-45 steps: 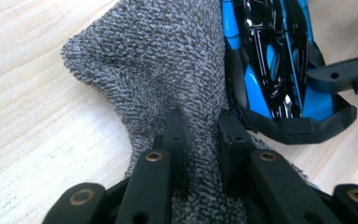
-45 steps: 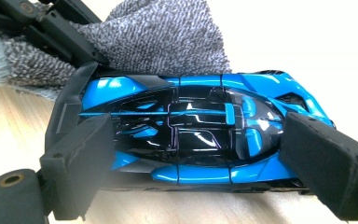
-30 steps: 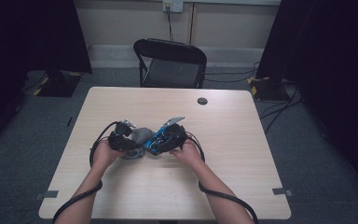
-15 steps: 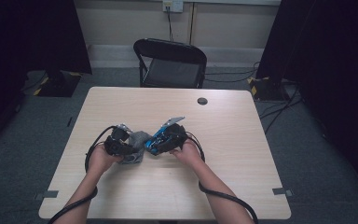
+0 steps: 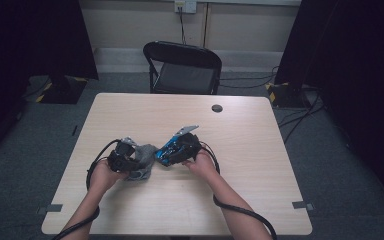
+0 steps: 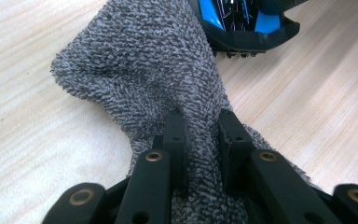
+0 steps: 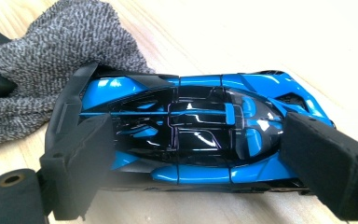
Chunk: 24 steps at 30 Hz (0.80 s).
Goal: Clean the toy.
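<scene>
At table centre, the car [image 7: 186, 135] is clamped lengthwise by the right gripper [image 5: 164, 156]; at its 9 o'clock, the cloth [image 6: 158, 79], pinched in the left gripper [image 6: 201, 130], is best wiped lightly across the bodywork.

Toy car: a glossy blue and black plastic sports car model [image 7: 191, 135] with a dark rear wing lay near the middle of the table, its roof facing the right gripper view.
Cloth: a grey speckled knitted cloth [image 6: 149, 70] lay bunched up, touching the car's rear end.
</scene>
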Each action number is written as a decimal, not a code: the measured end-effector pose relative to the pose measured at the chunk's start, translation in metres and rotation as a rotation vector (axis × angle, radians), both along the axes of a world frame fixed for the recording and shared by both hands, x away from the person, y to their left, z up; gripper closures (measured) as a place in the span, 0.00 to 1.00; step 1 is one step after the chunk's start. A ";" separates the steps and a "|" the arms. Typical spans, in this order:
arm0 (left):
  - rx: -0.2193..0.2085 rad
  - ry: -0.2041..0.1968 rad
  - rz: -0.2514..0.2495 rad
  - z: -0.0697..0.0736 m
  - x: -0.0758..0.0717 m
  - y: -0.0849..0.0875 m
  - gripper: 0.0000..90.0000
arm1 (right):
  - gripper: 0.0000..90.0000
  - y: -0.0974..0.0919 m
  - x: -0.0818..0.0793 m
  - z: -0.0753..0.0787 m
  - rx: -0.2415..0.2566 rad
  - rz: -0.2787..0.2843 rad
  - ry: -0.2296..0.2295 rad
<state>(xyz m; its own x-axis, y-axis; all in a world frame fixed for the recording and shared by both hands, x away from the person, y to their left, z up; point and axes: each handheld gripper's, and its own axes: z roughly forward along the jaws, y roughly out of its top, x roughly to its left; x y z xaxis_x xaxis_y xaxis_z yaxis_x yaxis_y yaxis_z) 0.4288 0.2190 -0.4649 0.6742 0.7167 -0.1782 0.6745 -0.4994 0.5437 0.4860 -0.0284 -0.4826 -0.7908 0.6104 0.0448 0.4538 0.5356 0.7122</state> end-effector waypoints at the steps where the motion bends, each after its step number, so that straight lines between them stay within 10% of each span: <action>1: 0.000 0.000 0.000 0.000 -0.001 0.000 0.85 | 0.11 0.000 0.000 0.000 -0.001 0.002 0.000; 24: 0.009 0.006 -0.016 0.001 -0.021 0.011 0.84 | 0.11 0.000 0.000 0.000 0.002 0.001 -0.003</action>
<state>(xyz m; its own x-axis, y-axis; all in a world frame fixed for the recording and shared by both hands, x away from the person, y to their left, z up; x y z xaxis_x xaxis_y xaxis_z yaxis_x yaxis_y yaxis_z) 0.4081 0.2299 -0.4637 0.6844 0.7075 -0.1759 0.6699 -0.5151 0.5347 0.4860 -0.0286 -0.4827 -0.7915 0.6096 0.0439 0.4514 0.5347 0.7144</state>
